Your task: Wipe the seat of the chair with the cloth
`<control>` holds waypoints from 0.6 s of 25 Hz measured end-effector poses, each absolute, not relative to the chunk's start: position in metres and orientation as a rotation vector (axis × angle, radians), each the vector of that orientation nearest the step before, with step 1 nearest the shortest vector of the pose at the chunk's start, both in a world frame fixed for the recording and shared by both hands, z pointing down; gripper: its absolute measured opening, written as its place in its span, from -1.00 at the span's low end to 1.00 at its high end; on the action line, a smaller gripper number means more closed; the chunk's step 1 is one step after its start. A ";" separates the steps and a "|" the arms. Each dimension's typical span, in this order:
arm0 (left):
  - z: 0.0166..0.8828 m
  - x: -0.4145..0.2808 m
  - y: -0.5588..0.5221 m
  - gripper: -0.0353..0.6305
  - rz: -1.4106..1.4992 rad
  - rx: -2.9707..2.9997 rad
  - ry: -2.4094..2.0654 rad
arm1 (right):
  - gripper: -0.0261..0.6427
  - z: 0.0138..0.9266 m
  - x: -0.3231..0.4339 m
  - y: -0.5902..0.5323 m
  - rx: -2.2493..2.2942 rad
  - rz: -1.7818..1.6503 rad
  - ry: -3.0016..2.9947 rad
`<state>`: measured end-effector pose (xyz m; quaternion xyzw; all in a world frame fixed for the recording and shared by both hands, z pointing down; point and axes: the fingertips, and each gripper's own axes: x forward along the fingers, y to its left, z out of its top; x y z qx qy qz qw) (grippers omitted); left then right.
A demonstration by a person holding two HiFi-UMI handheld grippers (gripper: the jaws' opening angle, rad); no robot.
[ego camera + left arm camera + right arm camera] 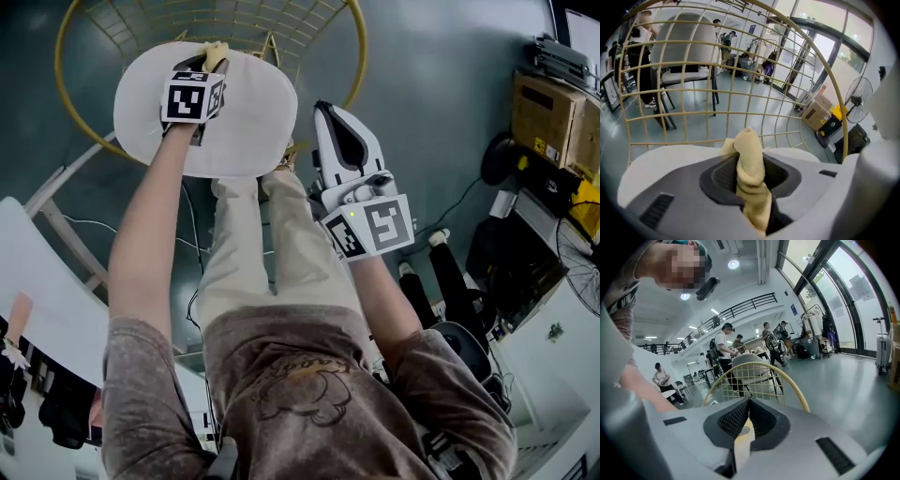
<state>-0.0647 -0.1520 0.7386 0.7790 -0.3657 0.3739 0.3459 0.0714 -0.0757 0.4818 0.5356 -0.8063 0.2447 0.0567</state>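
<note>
The chair's white oval seat point(253, 112) lies at the top of the head view, ringed by a yellow wire back point(70, 103). My left gripper point(208, 62) rests over the seat's far part, shut on a pale yellow cloth point(216, 54). In the left gripper view the bunched cloth point(750, 164) fills the gap of the left gripper point(749, 159), with the wire back point(740, 93) just ahead. My right gripper point(326, 111) hovers off the seat's right edge, shut and holding nothing. The right gripper point(748, 403) points at the yellow back point(759, 376).
The person's legs point(272, 244) stand just below the seat. A white table point(37, 281) is at the left. Cardboard boxes point(548, 117) and a fan point(581, 253) line the right side. A cable point(192, 248) runs over the grey floor.
</note>
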 end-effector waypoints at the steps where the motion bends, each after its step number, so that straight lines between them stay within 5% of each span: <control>1: 0.739 -0.058 -0.149 -0.53 0.962 2.023 -0.936 | -0.84 0.483 0.073 -0.075 1.629 0.745 -2.442; 15: 0.719 0.054 -0.081 -0.53 0.794 2.039 -0.648 | -0.84 0.483 0.091 -0.065 1.651 0.741 -2.418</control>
